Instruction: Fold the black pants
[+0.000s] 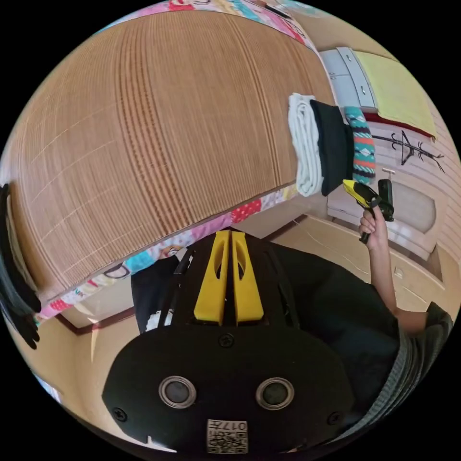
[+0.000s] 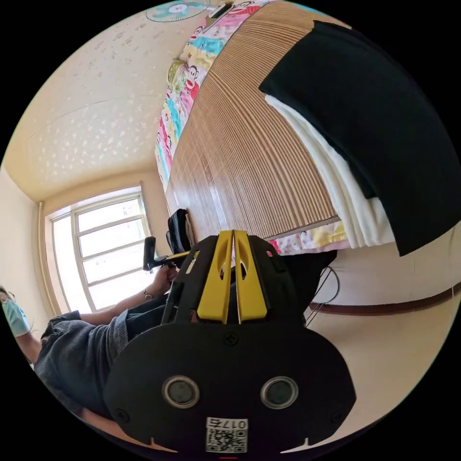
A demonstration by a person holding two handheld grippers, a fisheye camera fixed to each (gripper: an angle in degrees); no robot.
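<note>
Two grippers are hanging with fingers pressed together on nothing: the left gripper (image 1: 229, 235), the right gripper (image 2: 233, 235). Black pants (image 2: 370, 134) are lying folded on the pile, well beyond the right fingers. Folding looks finished; nothing seems left but withdrawing.

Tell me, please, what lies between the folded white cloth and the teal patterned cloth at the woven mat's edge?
A folded black garment lies between them, seen in the left gripper view.
</note>
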